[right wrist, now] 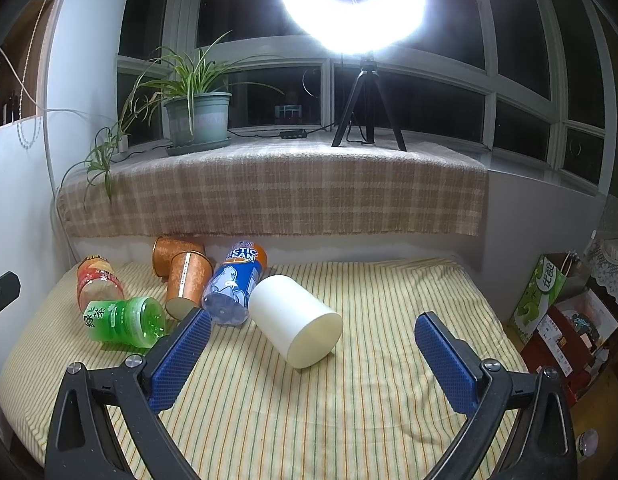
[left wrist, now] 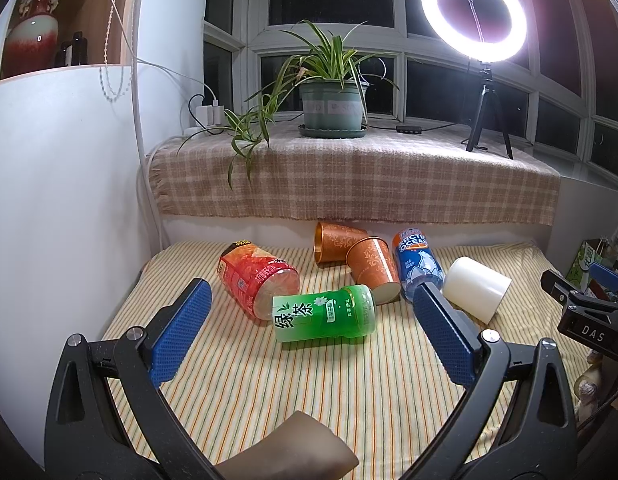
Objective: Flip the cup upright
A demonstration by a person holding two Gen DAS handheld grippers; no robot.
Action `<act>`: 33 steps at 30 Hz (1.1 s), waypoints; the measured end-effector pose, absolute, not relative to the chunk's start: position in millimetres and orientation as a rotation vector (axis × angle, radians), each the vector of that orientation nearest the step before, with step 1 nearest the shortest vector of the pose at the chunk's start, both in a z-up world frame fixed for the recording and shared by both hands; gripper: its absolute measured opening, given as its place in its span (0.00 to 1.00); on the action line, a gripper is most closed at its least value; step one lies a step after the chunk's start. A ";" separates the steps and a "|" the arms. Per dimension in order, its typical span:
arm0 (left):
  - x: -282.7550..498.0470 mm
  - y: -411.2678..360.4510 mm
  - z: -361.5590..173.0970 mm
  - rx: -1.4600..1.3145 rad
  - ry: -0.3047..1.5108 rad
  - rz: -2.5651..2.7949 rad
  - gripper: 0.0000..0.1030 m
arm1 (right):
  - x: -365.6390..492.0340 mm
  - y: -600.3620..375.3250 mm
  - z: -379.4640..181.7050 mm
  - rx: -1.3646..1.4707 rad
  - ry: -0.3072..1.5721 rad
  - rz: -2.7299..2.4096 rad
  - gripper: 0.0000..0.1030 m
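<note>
Several cups lie on their sides on the striped cloth (left wrist: 269,392): a red one (left wrist: 253,276), a green one (left wrist: 325,314), two orange ones (left wrist: 337,240) (left wrist: 375,270), a blue "Arctic Ocean" one (left wrist: 419,264) and a white one (left wrist: 475,290). My left gripper (left wrist: 313,304) is open and empty, its fingers either side of the green cup, short of it. My right gripper (right wrist: 313,332) is open and empty, with the white cup (right wrist: 297,320) lying between and just beyond its fingers. The other cups show at the left in the right wrist view, the green one (right wrist: 123,322) nearest.
A ledge covered with a checked cloth (left wrist: 349,184) rises behind the cups, bearing a potted plant (left wrist: 333,108) and a ring light on a tripod (left wrist: 485,120). A white wall (left wrist: 61,200) stands at left. Boxes and bags (right wrist: 557,320) stand at right of the table.
</note>
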State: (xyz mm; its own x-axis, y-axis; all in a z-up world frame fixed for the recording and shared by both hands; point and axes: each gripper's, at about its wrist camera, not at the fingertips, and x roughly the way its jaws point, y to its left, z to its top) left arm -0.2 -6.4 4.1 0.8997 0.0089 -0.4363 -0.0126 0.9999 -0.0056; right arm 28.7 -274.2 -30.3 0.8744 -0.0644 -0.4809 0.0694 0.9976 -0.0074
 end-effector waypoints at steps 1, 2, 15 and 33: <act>-0.1 -6.0 3.8 -0.008 0.452 0.011 0.99 | 28.8 -274.5 -30.5 0.010 0.502 -0.069 1.00; -0.1 -6.0 3.9 -0.008 0.452 0.011 0.99 | 28.7 -274.3 -30.4 0.010 0.502 -0.070 1.00; 0.8 -4.1 6.1 -0.008 0.455 0.011 0.99 | 30.8 -272.2 -31.7 0.002 0.509 -0.063 1.00; -1.9 5.0 -20.4 -0.007 0.517 0.005 0.99 | 66.7 -280.3 -42.9 -0.068 0.638 0.054 1.00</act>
State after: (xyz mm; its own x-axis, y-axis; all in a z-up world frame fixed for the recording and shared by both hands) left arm -1.9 5.0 -20.4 0.8692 0.0025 -0.4945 -0.0061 1.0000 -0.0056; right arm 66.7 -280.3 -42.9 0.8021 0.0291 -0.5965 -0.0710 0.9964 -0.0469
